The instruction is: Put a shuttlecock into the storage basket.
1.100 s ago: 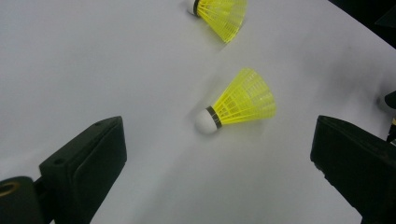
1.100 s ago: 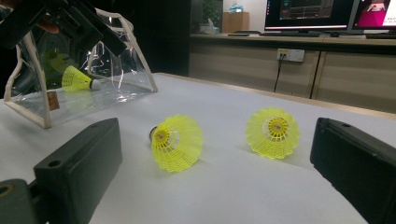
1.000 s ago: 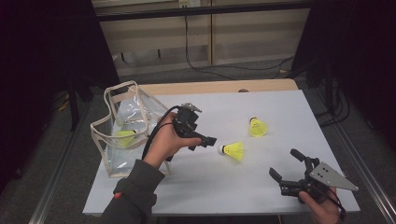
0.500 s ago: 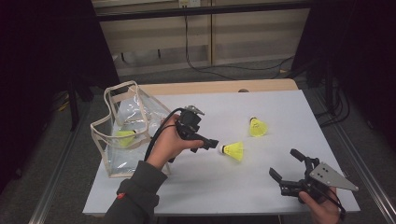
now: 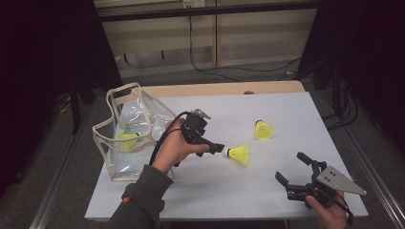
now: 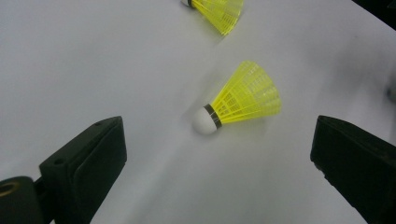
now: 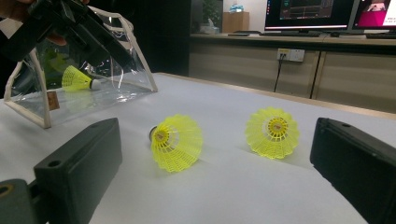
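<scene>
L gripper [image 5: 220, 149] sits over the middle of the white table [image 5: 296, 114], jaws spread wide w/ nothing between them, tips right at the cork end of the near shuttlecock [image 5: 238, 154]. In the left gripper view that yellow shuttlecock [image 6: 240, 100] lies on its side on the tabletop, white cork pointing toward the gripper, skirt fanning away; it sits in the gap ahead of the two black jaws, touching neither. A 2nd yellow shuttlecock [image 5: 263, 130] lies a bit farther back and to the right, apart from the first. R gripper [image 5: 292, 177] is down at the near right corner of the table, jaws also wide apart and empty, well away from both birdies; its own view looks along the table at the two skirts side by side [image 7: 177, 142] [image 7: 272, 132]. At the table's left edge stands a clear plastic bag [image 5: 125, 138] w/ cream trim, mouth up, and a 3rd yellow shuttlecock [image 5: 127, 141] lies inside it. L hand [image 5: 174, 150] wraps the gripper body, cable looping back along the dark sleeve.
</scene>
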`<state>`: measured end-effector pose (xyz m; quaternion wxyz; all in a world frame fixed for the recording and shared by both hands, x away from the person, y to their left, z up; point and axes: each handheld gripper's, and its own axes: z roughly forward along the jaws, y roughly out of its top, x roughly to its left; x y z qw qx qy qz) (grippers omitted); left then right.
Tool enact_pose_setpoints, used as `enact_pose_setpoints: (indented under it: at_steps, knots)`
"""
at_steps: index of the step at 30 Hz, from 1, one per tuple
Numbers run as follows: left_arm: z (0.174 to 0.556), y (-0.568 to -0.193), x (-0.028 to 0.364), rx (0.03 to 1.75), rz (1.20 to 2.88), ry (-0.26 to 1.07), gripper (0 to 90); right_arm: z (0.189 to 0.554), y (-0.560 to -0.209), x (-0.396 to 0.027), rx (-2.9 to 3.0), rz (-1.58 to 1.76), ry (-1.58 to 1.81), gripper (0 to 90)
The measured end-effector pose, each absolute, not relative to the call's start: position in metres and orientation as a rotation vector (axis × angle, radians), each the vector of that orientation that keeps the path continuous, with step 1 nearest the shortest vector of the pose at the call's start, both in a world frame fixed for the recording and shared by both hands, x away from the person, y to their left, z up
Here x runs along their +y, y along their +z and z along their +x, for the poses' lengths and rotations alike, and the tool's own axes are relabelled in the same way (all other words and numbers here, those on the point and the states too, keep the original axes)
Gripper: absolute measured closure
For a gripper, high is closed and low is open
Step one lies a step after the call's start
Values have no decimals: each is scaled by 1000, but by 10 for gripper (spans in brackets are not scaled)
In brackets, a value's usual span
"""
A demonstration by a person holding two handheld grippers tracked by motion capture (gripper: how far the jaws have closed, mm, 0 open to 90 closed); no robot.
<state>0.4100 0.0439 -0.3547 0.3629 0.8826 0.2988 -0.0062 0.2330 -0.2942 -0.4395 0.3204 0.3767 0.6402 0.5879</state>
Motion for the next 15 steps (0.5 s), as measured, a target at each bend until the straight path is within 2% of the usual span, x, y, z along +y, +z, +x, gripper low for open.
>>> enact_pose_setpoints:
  at_steps: [15]
  knots:
    - [410, -364, 38, 739, 2288, -5, 38, 233, -439, -294, 1679, 989, 1550, 20]
